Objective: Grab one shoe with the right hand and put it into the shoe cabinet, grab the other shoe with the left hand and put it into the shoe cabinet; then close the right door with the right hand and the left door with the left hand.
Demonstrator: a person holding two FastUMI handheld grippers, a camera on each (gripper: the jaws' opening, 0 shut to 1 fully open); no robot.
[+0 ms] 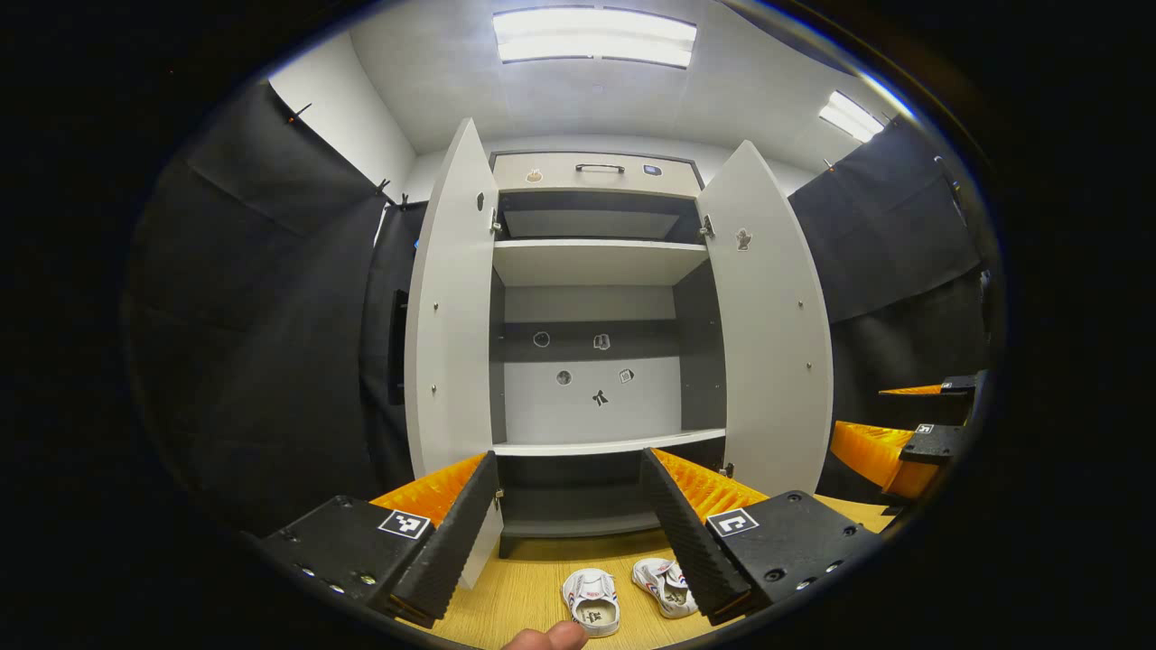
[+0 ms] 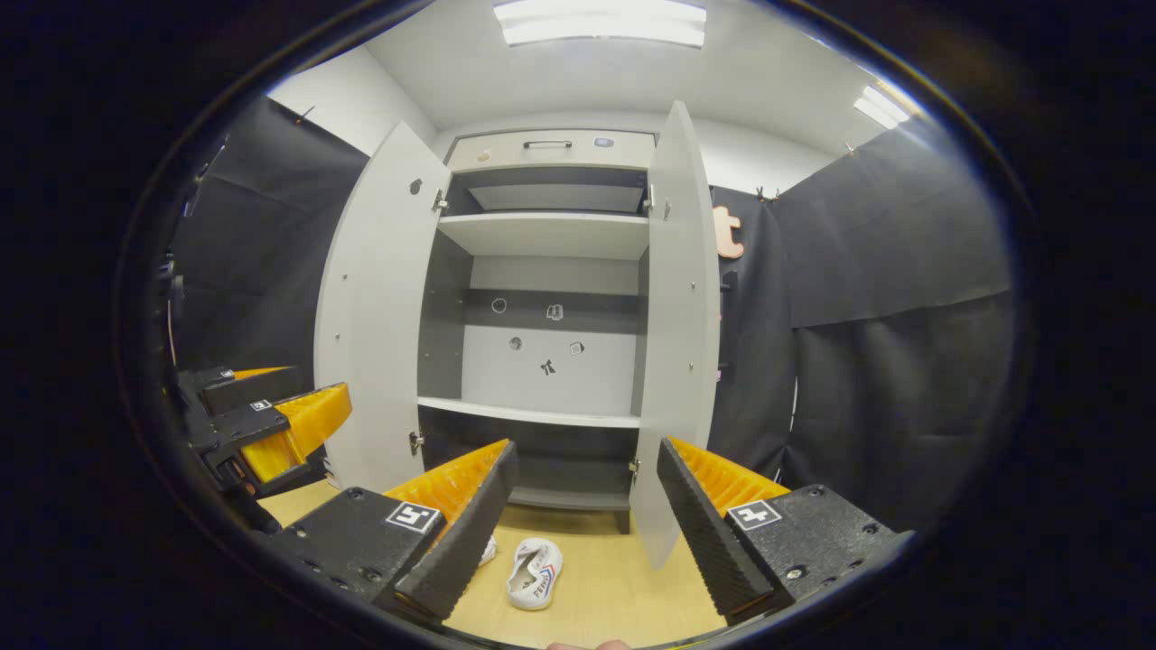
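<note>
Right gripper [image 2: 578, 533] and left gripper [image 1: 564, 533] both gape wide, empty. Two shoes [image 1: 591, 600] lie on the floor before the open shoe cabinet [image 1: 596, 442]. Nothing looks started; the right one must drop onto a shoe first.

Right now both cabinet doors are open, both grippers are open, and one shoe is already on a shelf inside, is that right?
Not quite. Neither shoe is shelved: both white shoes lie on the wooden floor in front of the shoe cabinet, as the left gripper view shows. The rest holds: both doors stand open, and the left gripper and right gripper are open.
</note>
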